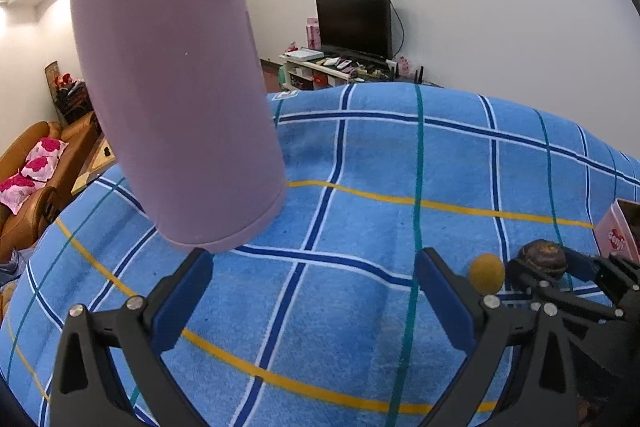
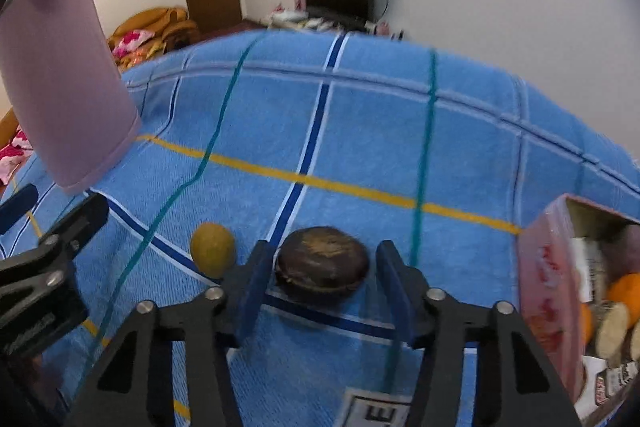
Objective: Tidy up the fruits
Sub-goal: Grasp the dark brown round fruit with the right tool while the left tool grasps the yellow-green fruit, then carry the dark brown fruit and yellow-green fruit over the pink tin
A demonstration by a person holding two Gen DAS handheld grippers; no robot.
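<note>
- blue-padded fingers of the right tool (image 2: pixel 318 277) stand apart on either side of a dark brown round fruit (image 2: pixel 322 265), which lies on the blue checked cloth (image 2: pixel 360 131) covering the bench; whether the left pad already touches its skin cannot be told, and a gap shows on the right.
- just left of that fruit, near it but apart, sits a small yellow-green fruit (image 2: pixel 213 249), also loose on the cloth.
- at the right edge a pink cardboard box (image 2: pixel 548 291) lies open toward the camera with orange fruit and other pale pieces already inside, so part of the sorting looks done.
- judging by that, two fruits are left to move, and the brown one seems to be the piece in hand, not yet gripped or lifted.
- the left tool (image 1: pixel 314 291) hangs wide open over bare cloth, holding nothing; from its view the yellow-green fruit (image 1: pixel 487 273) and the brown fruit (image 1: pixel 542 255) lie off to its right.
- a lilac kettle (image 1: pixel 176 87) stands on the cloth ahead of the left tool, well apart from the fruits.
</note>
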